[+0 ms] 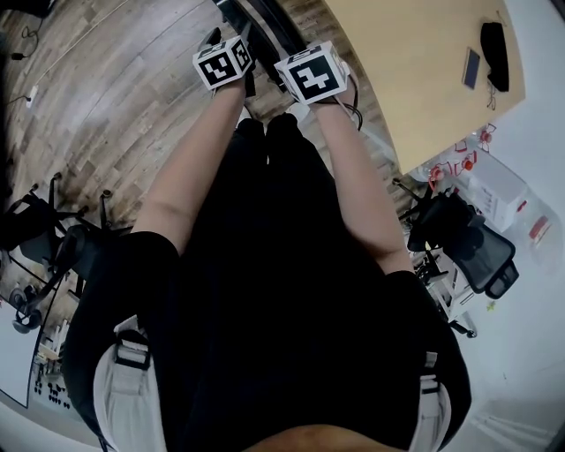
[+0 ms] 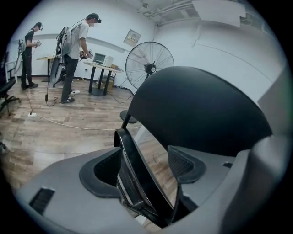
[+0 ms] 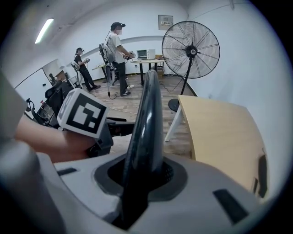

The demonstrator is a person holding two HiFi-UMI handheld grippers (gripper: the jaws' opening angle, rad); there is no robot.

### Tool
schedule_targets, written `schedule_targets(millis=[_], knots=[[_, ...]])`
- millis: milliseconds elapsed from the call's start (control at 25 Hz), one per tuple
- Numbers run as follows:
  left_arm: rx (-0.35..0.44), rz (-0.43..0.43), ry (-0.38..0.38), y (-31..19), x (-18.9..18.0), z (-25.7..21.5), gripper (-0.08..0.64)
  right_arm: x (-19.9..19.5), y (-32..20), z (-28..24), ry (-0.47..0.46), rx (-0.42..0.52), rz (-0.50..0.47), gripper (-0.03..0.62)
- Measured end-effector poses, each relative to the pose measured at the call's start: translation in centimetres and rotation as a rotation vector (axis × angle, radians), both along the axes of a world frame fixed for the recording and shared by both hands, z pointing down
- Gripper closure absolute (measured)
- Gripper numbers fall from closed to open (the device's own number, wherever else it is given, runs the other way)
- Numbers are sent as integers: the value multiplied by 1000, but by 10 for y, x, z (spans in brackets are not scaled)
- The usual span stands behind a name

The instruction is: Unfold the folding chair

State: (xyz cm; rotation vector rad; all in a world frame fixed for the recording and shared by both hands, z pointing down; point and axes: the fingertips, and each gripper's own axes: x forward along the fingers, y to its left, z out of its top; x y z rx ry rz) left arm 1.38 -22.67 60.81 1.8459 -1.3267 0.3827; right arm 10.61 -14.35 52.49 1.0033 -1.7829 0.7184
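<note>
Firstly, folding chair (image 1: pixel 265 25) — black, at the top centre of the head view, just beyond both marker cubes and beside the wooden table (image 1: pixel 415 79).
- Left gripper (image 2: pixel 144 167): fingers part open. A thin black chair panel (image 2: pixel 132 164) stands tilted between them, close to the left pad, and floor shows through the gap on the other side. The chair's broad dark backrest (image 2: pixel 197 109) fills the upper right of that view.
- Right gripper (image 3: pixel 146 176): fingers drawn in close on either side of a glossy black chair edge (image 3: pixel 146 123), which rises up the middle of its view.
- Marker cubes: white, each face with a black-and-white square pattern. The left gripper's cube (image 3: pixel 83 113) shows at the middle left of the right gripper view.
- Table: a flat dark slab (image 1: pixel 471 68) and a black object (image 1: pixel 494 53) lie on it, upper right of the head view.
- Standing fan (image 3: pixel 191 45), upper right; two people (image 3: pixel 118 50) at a far table that carries a white boxy appliance (image 3: pixel 145 54).
- Black office chair (image 1: pixel 468 238), right edge of the head view.
</note>
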Motion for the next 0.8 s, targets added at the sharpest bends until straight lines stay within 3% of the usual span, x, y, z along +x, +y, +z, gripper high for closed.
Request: schedule_targets(millis=[800], knots=[[-257,-72,-35,-13,21,100,242,-15,3,-1,12,45,-1,522]])
